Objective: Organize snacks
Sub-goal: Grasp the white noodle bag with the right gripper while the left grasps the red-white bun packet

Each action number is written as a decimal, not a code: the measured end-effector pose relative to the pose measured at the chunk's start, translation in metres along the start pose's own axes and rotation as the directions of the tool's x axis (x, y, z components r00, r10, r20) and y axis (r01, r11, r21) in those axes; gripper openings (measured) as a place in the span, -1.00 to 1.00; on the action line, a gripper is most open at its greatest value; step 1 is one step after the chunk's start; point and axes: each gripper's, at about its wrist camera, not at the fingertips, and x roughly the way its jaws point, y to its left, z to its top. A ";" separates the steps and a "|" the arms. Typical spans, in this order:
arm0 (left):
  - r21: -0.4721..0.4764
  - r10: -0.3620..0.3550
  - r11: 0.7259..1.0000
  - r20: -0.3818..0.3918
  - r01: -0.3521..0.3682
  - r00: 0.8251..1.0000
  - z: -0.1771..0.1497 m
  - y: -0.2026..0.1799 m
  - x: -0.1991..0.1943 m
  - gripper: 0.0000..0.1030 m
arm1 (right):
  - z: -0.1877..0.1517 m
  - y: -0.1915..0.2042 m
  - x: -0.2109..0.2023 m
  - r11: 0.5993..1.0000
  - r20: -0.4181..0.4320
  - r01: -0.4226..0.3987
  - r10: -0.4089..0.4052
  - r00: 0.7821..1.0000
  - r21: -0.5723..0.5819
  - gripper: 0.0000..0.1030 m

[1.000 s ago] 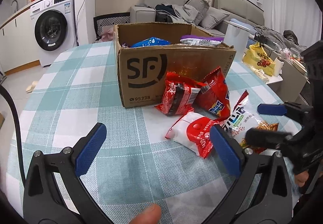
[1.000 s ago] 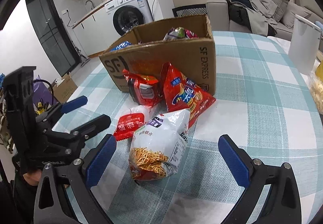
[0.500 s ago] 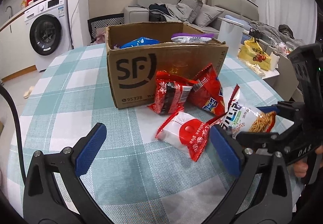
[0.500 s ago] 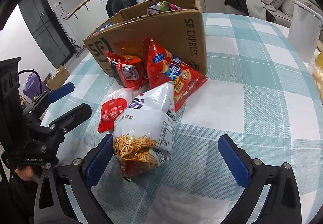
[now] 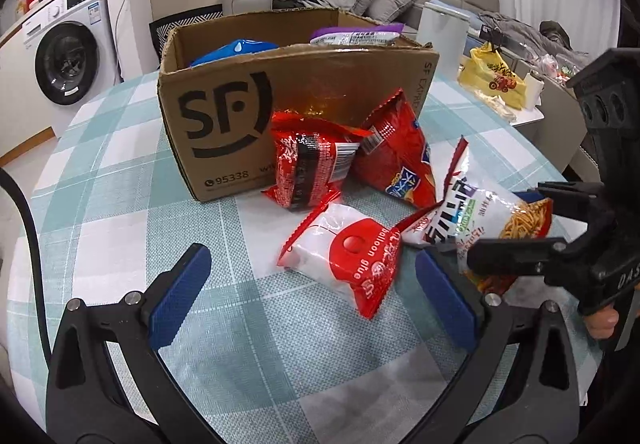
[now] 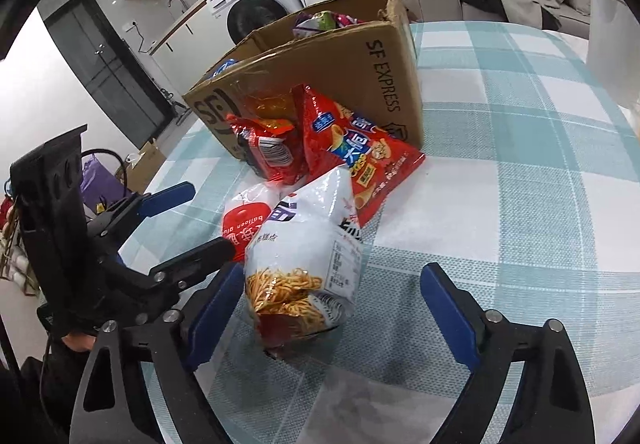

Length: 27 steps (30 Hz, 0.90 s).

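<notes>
1. Surface: round, covered in a teal-and-white check cloth.
2. Cardboard box stands open-topped at the far side, printed "SF" on the face toward the left wrist camera. Inside it: a blue packet and a purple-and-white packet.
3. Four snack bags lie outside the box, clustered against its front.
4. Red bag with black band leans on the box front; red chip bag leans just beside it, touching.
5. White-and-red "balloon glue" bag lies flat on the cloth, nearer the cameras than the two red bags.
6. White noodle-snack bag stands tilted, its top resting against the chip bag and the balloon-glue bag.
7. Right gripper: jaws have just been closing, with the noodle-snack bag between them. Left blue pad meets the bag's edge; the other pad stands clear of it, cloth showing in the gap. Not clamped.
8. Left gripper: jaws wide, nothing between the pads but cloth and a corner of the balloon-glue bag. It hangs over the surface, just short of that bag.
9. The two grippers sit close side by side; a fingertip shows on the right gripper's handle.
</notes>
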 end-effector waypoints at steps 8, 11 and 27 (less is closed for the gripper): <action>-0.033 -0.042 0.999 -0.023 0.041 0.999 0.009 0.010 0.015 0.97 | -0.005 0.005 0.006 0.997 -0.007 -0.074 0.074 0.997 -0.004 0.32; -0.051 -0.070 0.996 -0.042 0.067 0.997 0.012 0.016 0.024 0.97 | -0.008 0.007 0.006 0.997 -0.002 -0.076 0.076 0.997 -0.004 0.32; -0.110 -0.117 0.988 -0.050 0.111 0.992 0.010 0.027 0.036 0.97 | -0.008 0.007 -0.005 0.996 0.042 -0.094 0.094 0.995 0.004 -0.14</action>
